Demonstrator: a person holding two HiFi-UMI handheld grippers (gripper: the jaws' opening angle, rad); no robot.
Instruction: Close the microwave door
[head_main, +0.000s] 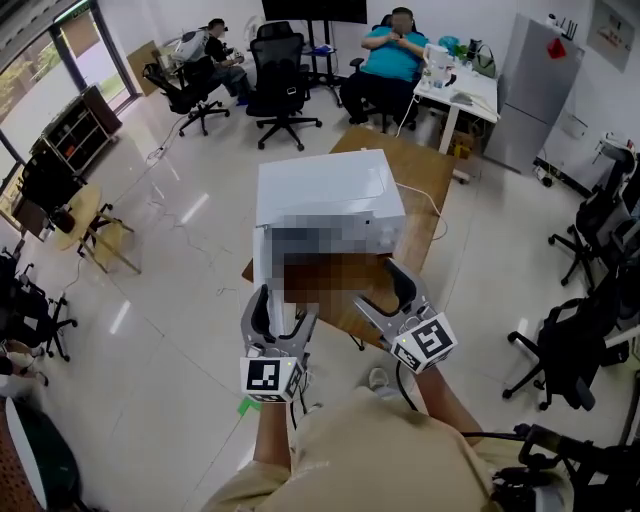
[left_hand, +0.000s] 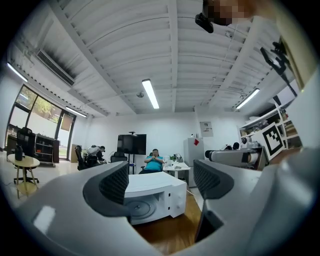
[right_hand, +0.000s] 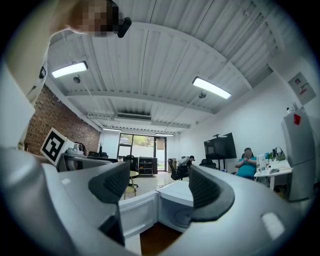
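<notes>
Left hand-held gripper (left_hand: 160, 182) and right hand-held gripper (right_hand: 155, 185) both have jaws apart and empty. The microwave (head_main: 325, 195) sits on the worktop (head_main: 415, 190) at 12 o'clock, with its door (right_hand: 132, 217) swung out at 7 o'clock. This looks like the approach; next, push the door's outer face shut. In the head view a mosaic patch hides the front.
</notes>
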